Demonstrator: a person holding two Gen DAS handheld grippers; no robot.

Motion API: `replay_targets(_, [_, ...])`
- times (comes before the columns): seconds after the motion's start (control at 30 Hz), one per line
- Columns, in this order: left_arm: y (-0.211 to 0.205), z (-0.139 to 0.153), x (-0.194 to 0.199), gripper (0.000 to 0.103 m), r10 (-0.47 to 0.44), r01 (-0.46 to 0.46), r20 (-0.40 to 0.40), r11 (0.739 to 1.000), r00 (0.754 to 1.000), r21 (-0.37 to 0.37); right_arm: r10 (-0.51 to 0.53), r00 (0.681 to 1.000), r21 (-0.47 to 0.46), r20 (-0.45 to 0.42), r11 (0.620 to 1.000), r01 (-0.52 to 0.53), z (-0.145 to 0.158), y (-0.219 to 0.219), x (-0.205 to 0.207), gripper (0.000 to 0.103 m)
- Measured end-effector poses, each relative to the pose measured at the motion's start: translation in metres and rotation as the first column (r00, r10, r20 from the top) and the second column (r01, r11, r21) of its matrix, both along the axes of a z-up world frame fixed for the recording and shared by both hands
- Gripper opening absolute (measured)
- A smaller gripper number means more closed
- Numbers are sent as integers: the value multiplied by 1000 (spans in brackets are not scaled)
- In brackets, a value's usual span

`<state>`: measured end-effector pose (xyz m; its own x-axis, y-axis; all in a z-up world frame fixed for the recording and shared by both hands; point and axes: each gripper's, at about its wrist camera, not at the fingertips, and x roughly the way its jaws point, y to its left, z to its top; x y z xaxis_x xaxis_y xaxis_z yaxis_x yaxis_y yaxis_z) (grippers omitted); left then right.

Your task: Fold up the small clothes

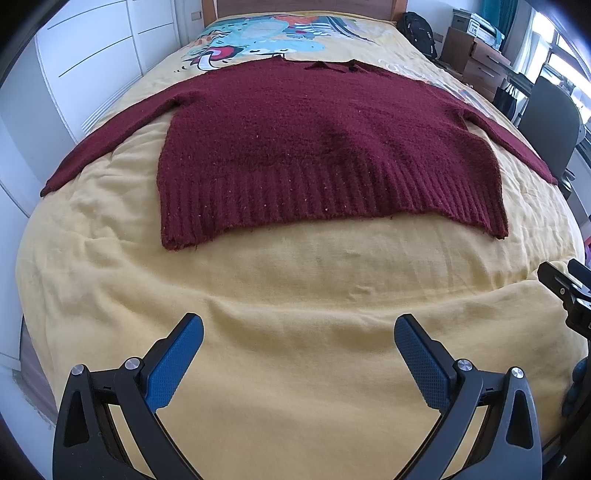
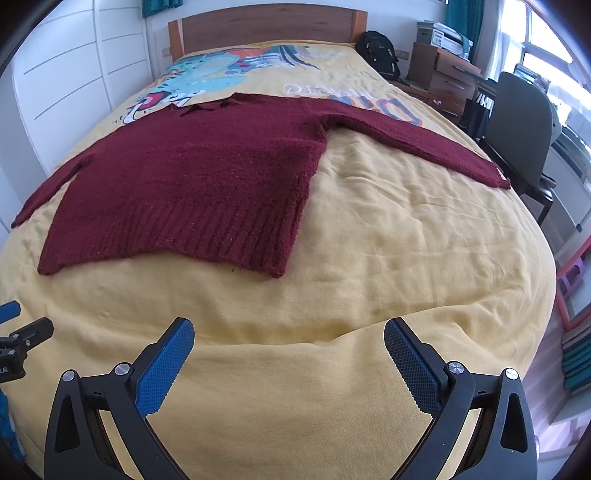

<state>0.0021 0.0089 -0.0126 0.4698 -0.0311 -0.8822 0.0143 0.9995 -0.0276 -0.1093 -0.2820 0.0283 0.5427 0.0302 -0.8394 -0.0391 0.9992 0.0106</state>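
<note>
A dark red knitted sweater (image 1: 314, 147) lies flat on the yellow bedspread (image 1: 295, 288), ribbed hem nearest me, both sleeves spread out to the sides. It also shows in the right wrist view (image 2: 192, 177), with its right sleeve (image 2: 424, 140) stretched toward the bed's right edge. My left gripper (image 1: 298, 328) is open and empty, hovering over bare bedspread short of the hem. My right gripper (image 2: 289, 330) is open and empty, also over bare bedspread (image 2: 369, 277), short of the hem's right corner.
The bed has a wooden headboard (image 2: 266, 26) and a cartoon print at its far end. White wardrobe doors (image 1: 92, 55) stand on the left. A black backpack (image 2: 380, 51), wooden drawers (image 2: 447, 77) and a dark chair (image 2: 521, 122) stand along the right side.
</note>
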Motion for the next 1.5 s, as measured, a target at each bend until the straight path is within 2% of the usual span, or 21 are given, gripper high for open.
replay_targets(0.33, [5,2,3,102,-21,21,11,1000,1000,-15,-18,1000,-11,-10,1000,18,1,1,4,103])
replay_targets(0.47, [13,3,7,102,-24,24,4,999,1000,-42,-30,999,-20,-20,999,30,2,2,7,103])
replay_targets(0.57, [24,3,13,102,-22,20,-15,995,1000,-94,-42,999,-25,-26,999,42,4,2,11,103])
replay_targets(0.83, [69,11,30,102,57,-61,-27,978,998,-197,-51,999,-37,-19,998,50,19,13,33,103])
replay_targets(1.03, [134,16,53,102,166,-173,-47,949,985,-263,-31,999,-53,-7,998,30,28,27,57,103])
replay_targets(1.13, [169,20,65,102,225,-229,-49,931,973,-283,-27,1000,-55,-9,998,26,29,35,68,103])
replay_targets(1.27, [218,25,81,102,318,-316,-39,910,947,-269,-22,1000,-64,-15,998,21,28,45,82,103])
replay_targets(1.43, [288,19,103,102,434,-431,-57,858,899,-280,-18,999,-84,-31,996,15,27,53,101,103])
replay_targets(1.5, [318,15,111,102,479,-475,-65,829,875,-295,-23,999,-90,-27,996,21,28,54,108,103])
